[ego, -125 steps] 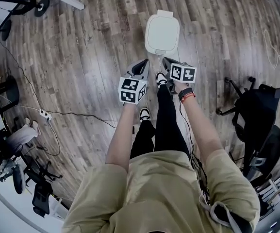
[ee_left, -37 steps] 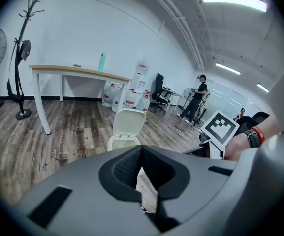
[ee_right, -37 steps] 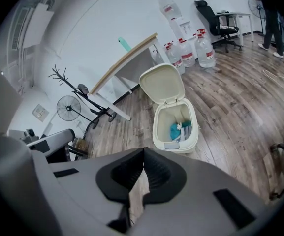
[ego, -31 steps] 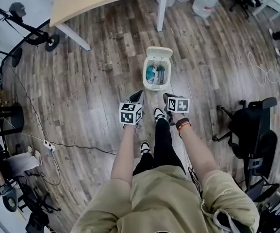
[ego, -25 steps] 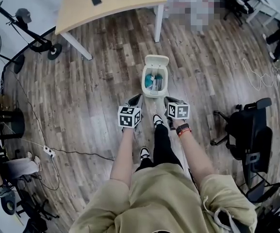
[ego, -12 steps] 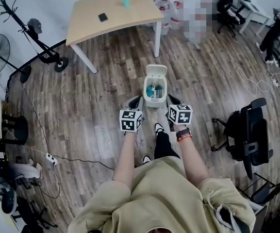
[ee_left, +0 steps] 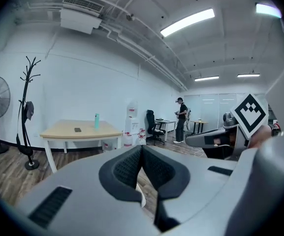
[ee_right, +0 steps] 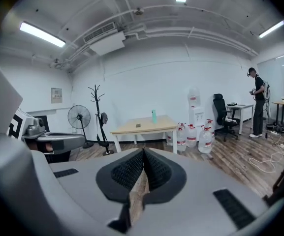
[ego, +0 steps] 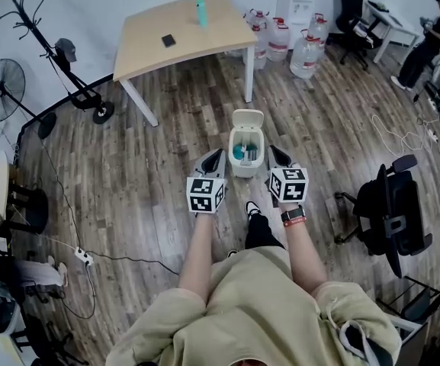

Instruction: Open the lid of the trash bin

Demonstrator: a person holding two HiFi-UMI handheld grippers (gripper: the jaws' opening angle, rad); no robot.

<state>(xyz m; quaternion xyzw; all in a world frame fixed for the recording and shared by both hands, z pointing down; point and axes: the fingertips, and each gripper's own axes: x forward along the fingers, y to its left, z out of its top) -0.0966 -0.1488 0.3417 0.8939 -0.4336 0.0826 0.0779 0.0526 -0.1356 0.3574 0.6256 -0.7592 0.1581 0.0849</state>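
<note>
1. My left gripper (ego: pixel 218 154) and my right gripper (ego: pixel 272 151) were closest to me. Each one had its jaws pressed together with nothing in them. Neither one touched the bin.
2. A shoe (ego: pixel 251 207) stood on the floor (ego: pixel 151 166) just in front of the bin. I could not tell if it pushed on a pedal.
3. The trash bin (ego: pixel 242 171) stood on the floor between the two gripper tips and just past them. Its lid (ego: pixel 248 118) stood up at the bin's far edge, so I judged the job was done. I saw nothing left to open.
4. Inside the bin lay something blue-green (ego: pixel 238 152) and some pale bits. I could not tell what they were.
5. Farther off, big water jugs (ego: pixel 305 56) stood on the floor by the right corner of a table (ego: pixel 181 36). They were too far away for me to tell how full they were.
6. A green bottle (ego: pixel 201 12) stood near the table's far edge.
</note>
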